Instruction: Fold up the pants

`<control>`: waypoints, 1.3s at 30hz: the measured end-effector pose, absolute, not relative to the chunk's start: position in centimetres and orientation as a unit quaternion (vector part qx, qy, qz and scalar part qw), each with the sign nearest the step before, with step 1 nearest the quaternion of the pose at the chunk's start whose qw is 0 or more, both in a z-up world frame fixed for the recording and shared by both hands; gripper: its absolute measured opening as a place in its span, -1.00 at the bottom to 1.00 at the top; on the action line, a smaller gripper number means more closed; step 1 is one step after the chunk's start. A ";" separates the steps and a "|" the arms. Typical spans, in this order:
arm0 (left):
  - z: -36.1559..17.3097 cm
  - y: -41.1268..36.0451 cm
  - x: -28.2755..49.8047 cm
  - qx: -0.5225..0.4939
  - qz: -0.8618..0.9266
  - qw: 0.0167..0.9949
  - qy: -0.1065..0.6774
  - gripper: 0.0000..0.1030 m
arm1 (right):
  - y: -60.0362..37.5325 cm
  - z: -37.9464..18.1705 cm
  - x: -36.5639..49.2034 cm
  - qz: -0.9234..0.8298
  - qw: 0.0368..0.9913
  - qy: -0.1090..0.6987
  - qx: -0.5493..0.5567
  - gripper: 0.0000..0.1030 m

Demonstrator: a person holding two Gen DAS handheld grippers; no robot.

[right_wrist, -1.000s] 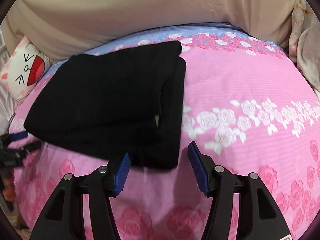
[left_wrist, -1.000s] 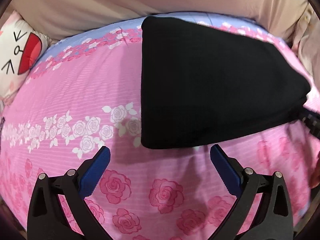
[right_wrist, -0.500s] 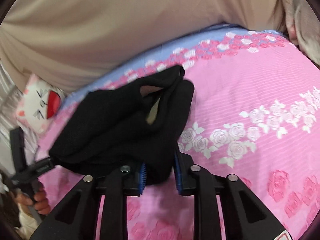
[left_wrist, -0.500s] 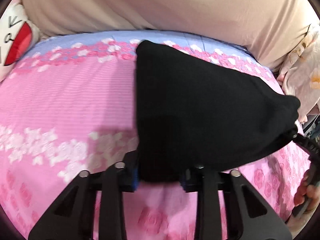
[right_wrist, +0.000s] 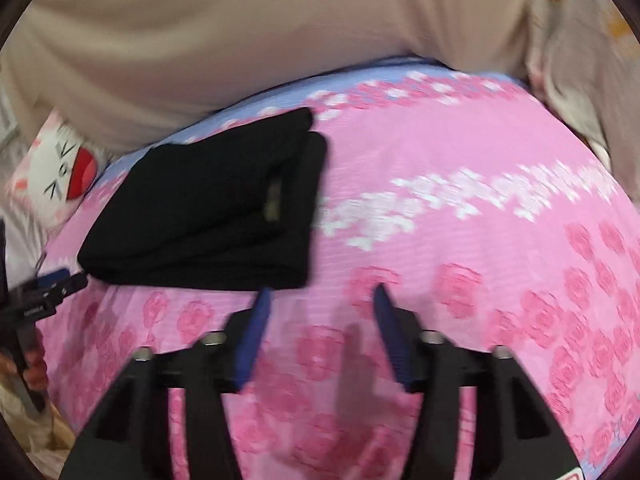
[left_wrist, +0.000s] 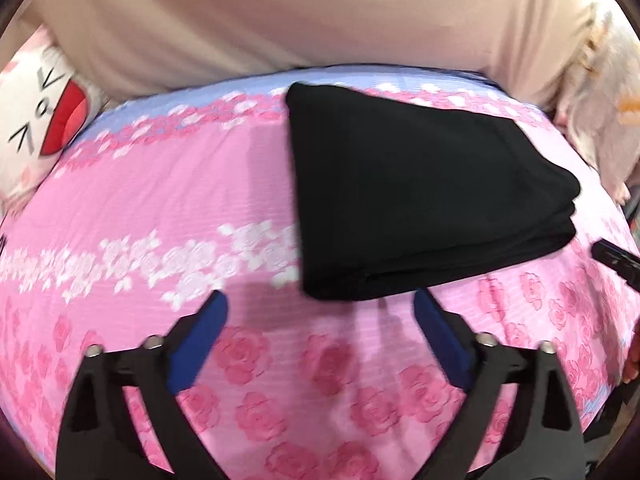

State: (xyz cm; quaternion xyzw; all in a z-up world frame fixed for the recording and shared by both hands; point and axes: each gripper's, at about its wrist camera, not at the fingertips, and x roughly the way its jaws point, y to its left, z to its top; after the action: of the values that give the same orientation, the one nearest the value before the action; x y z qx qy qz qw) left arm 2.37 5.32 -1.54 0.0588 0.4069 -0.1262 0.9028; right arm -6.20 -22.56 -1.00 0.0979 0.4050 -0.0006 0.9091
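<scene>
The black pants (left_wrist: 416,200) lie folded into a thick stack on the pink rose-print bed sheet (left_wrist: 160,208). In the right wrist view the pants (right_wrist: 216,208) sit left of centre, layered edges facing me. My left gripper (left_wrist: 320,312) is open and empty, just short of the stack's near edge. My right gripper (right_wrist: 320,300) is open and empty, just off the stack's near right corner. The left gripper also shows at the left edge of the right wrist view (right_wrist: 56,284). The right gripper's tip shows at the right edge of the left wrist view (left_wrist: 612,258).
A white cat-face cushion (left_wrist: 36,120) lies at the bed's far left. A beige padded headboard (left_wrist: 280,16) runs along the far side. A pale floral blanket (left_wrist: 600,92) is bunched at the far right.
Both grippers were shut on the near edge of the pants half a second ago. Now both are open and drawn back, and the pants rest flat on the sheet.
</scene>
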 end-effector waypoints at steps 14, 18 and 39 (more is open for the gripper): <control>-3.5 4.3 9.1 0.001 -0.188 0.884 0.428 -0.42 | -22.6 -0.9 0.3 0.023 0.903 0.399 0.158 -0.66; -1.3 4.0 6.5 0.027 -0.203 0.888 0.411 -0.53 | -23.5 1.2 -2.0 0.023 0.906 0.381 0.181 -0.68; 1.4 6.6 -2.0 0.037 -0.154 0.900 0.406 0.40 | -15.5 8.0 -3.0 0.099 0.927 0.355 0.072 -0.40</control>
State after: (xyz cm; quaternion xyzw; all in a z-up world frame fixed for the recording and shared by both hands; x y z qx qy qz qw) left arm -1.97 6.58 1.43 0.0367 0.4060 -0.1538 0.9001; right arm -2.99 -15.48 8.02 0.0720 0.3551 0.0992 0.9268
